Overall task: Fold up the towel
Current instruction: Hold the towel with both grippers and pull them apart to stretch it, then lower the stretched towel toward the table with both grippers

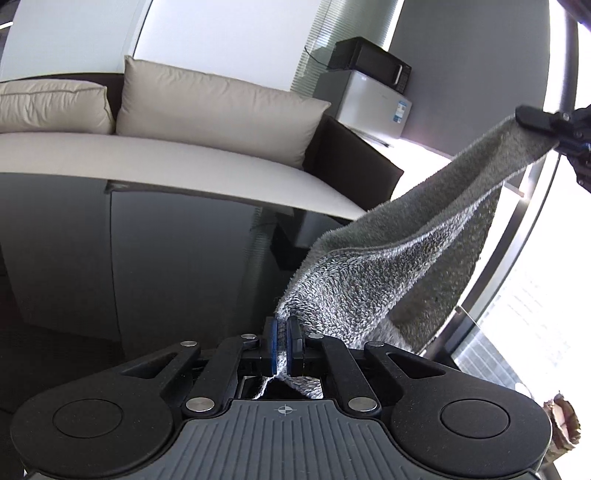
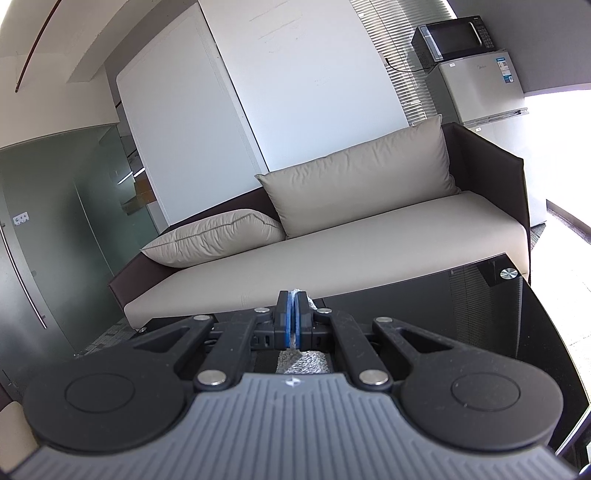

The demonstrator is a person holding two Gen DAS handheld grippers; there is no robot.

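A grey terry towel hangs stretched in the air above the black glass table. My left gripper is shut on one corner of it, the cloth pinched between the blue pads. The towel runs up to the right, where my right gripper clamps the other corner at the frame's edge. In the right wrist view, my right gripper is shut on a thin fold of towel, which shows between and below the pads. The rest of the towel is hidden there.
A beige sofa with cushions stands behind the table. A microwave sits on a small white fridge at the back right. A brown object lies at the lower right of the left wrist view.
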